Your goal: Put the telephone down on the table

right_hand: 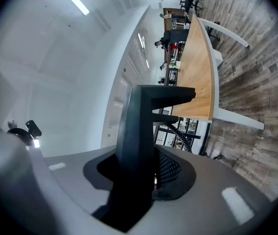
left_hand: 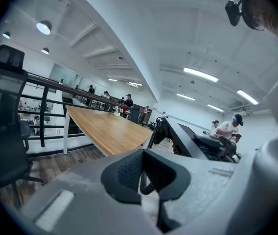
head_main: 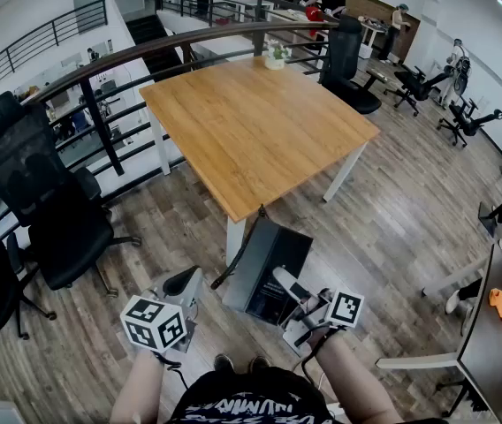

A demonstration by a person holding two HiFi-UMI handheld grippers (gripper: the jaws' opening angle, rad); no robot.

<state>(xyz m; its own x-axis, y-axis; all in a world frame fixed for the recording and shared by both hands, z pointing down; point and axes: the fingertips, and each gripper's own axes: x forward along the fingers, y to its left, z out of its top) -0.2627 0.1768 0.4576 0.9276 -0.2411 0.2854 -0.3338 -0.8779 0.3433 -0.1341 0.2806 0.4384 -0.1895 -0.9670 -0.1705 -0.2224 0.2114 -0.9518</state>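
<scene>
The black telephone (head_main: 269, 268) hangs tilted in the air, just in front of the near corner of the wooden table (head_main: 260, 131). My right gripper (head_main: 288, 283) is shut on its lower right edge. In the right gripper view the phone's dark body (right_hand: 139, 131) fills the gap between the jaws of the right gripper (right_hand: 144, 175). The coiled cord (head_main: 233, 268) droops from the phone's top corner towards my left gripper (head_main: 193, 281). In the left gripper view the cord (left_hand: 153, 136) runs down into the jaws of the left gripper (left_hand: 146, 180), which are shut on it, with the phone (left_hand: 188, 138) beyond.
A small potted plant (head_main: 275, 57) stands at the table's far edge. Black office chairs (head_main: 48, 201) stand at the left by a railing (head_main: 101, 104), and another chair (head_main: 348, 60) at the far right corner. A dark desk (head_main: 498, 360) sits at the right, on wooden floor.
</scene>
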